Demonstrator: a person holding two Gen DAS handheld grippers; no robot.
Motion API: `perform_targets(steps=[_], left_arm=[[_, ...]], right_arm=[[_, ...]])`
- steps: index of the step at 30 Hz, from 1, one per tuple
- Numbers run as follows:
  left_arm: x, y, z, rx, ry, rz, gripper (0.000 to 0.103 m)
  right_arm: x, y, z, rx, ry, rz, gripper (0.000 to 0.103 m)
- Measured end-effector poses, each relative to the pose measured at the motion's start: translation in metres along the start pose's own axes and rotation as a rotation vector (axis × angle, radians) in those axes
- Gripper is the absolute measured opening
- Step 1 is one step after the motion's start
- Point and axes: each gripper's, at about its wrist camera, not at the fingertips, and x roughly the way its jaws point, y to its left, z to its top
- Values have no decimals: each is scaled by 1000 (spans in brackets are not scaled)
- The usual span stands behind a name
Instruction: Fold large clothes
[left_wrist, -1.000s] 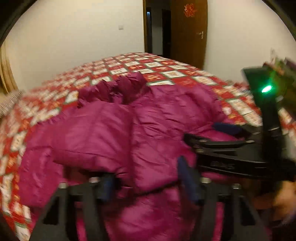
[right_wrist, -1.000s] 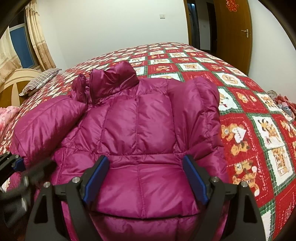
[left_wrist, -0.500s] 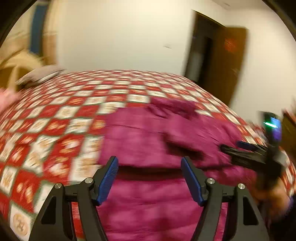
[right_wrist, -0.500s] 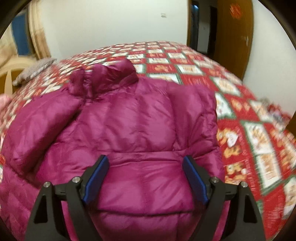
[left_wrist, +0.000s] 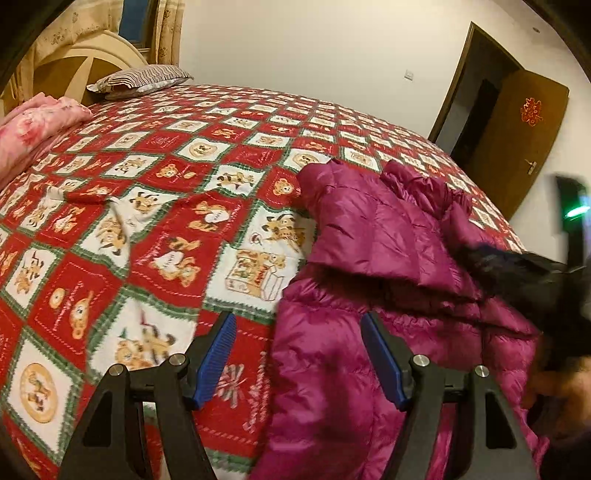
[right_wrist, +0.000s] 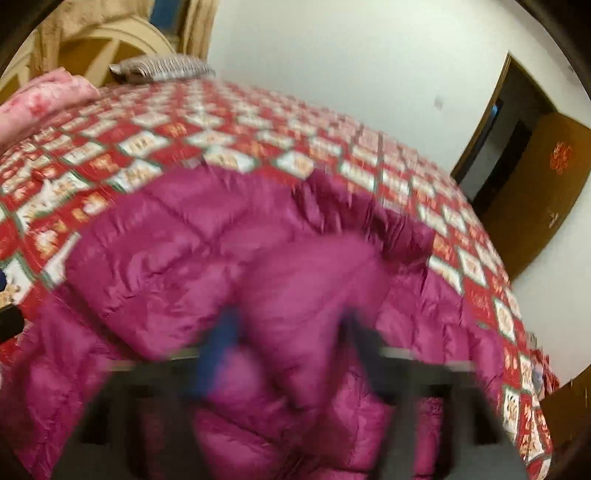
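A magenta puffer jacket (left_wrist: 373, 258) lies on the bed with a sleeve folded across its body; it also fills the right wrist view (right_wrist: 229, 258). My left gripper (left_wrist: 299, 358) is open and empty at the jacket's left lower edge, its right finger over the fabric. My right gripper (right_wrist: 288, 354) is blurred by motion, low over the jacket's middle, with the jaws apart around a puffy fold. It also shows at the right of the left wrist view (left_wrist: 524, 273) as a dark blur over the jacket.
The bed has a red and white bear-patterned quilt (left_wrist: 155, 206). A pink folded blanket (left_wrist: 33, 122) and a striped pillow (left_wrist: 140, 79) lie by the headboard. A brown door (left_wrist: 524, 129) stands open at the right.
My left gripper swung left off the jacket to its left edge, facing the headboard. My right gripper turned left and moved forward over the jacket, now blurred.
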Motion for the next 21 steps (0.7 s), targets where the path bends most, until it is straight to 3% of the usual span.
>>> perform_targets(steps=[2,5,9,11,12,14,15,16,18,21], left_arm=[[11,-6,1,-7,6,33,70],[27,-8,-2,-19,30,95,70],[40,4,-10,-87,66,123,70],[39,3,-6,-91,51,124,70],[40,0,-3,-80,53,132,70],[42,-6,5,-71,42,156,70],[43,-8,10,-73,34,166,70],[44,-9,13,-77,26,172,70],[48,-10,22,-83,4,200,70],[64,-12,28,-71,30,265,70]], right_arm=[[-24,-29,-5,129,-75,42,19],[-50,-69,-17,293,-140,36,18],[-45,-106,-51,354,-69,-116,18],[-45,-117,-68,386,-56,-105,20],[-48,-119,-70,410,-68,-60,28],[-51,-115,-62,432,-92,20,60],[-53,-109,-55,433,-117,53,87],[-56,-100,-48,414,-157,86,99],[-58,-85,-31,373,-178,64,99],[-38,-79,-16,354,-121,-88,99]])
